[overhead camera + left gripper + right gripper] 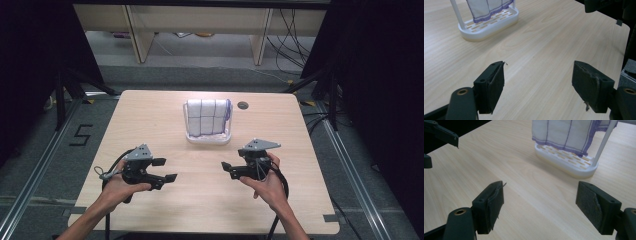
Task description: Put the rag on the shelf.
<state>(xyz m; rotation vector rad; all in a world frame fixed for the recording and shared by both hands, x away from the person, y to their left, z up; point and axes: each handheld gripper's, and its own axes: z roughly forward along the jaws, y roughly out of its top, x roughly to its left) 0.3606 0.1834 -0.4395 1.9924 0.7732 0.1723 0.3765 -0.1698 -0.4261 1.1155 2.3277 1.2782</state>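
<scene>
Here the white cloth (207, 117) hangs on its white rack (209, 138) near the far edge of the surface (150, 115), while the left gripper (165, 170) and right gripper (229, 169) hover near the front edge, fingers released and empty.

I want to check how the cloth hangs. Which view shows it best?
The high view: the whole white cloth with purple lines shows draped over its white rack. The right gripper view shows its lower part and purple hem; the left gripper view shows just a bottom corner.
</scene>
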